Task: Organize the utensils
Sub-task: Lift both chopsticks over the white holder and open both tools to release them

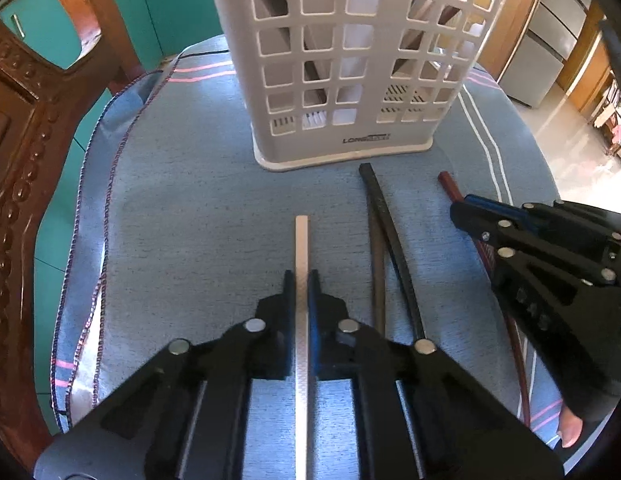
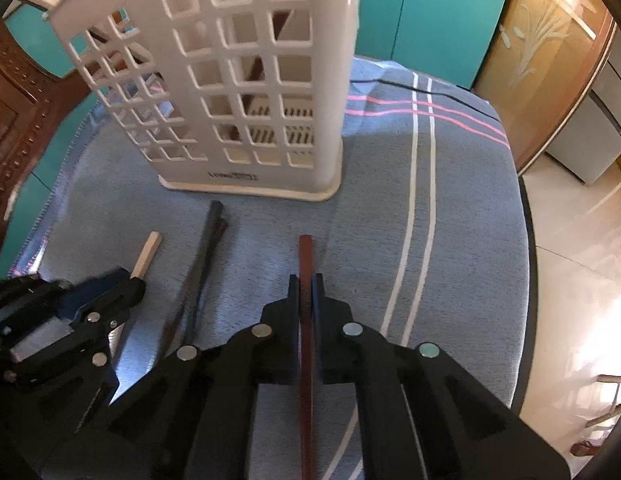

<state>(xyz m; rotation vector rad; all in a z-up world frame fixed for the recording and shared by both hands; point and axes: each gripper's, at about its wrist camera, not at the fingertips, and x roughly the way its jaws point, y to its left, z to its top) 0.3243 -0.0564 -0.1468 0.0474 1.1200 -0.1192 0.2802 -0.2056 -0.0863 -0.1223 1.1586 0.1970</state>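
Observation:
A pale wooden chopstick (image 1: 301, 240) lies on the blue cloth, and my left gripper (image 1: 301, 280) is shut on it near its far end. My right gripper (image 2: 306, 282) is shut on a reddish-brown chopstick (image 2: 305, 258) that points toward the basket. Between the two lie a pair of black chopsticks (image 1: 377, 216), side by side and untouched. The white lattice utensil basket (image 1: 346, 80) stands upright just beyond all of them, with dark sticks inside it. In the left wrist view the right gripper (image 1: 456, 208) sits at the right over the red-brown chopstick (image 1: 446, 180).
The blue striped cloth (image 1: 182, 200) covers a round table. A carved wooden chair back (image 1: 26, 128) rises at the left. Teal cabinet doors (image 2: 430, 12) stand behind, and the table edge drops to a shiny floor (image 2: 570, 240) on the right.

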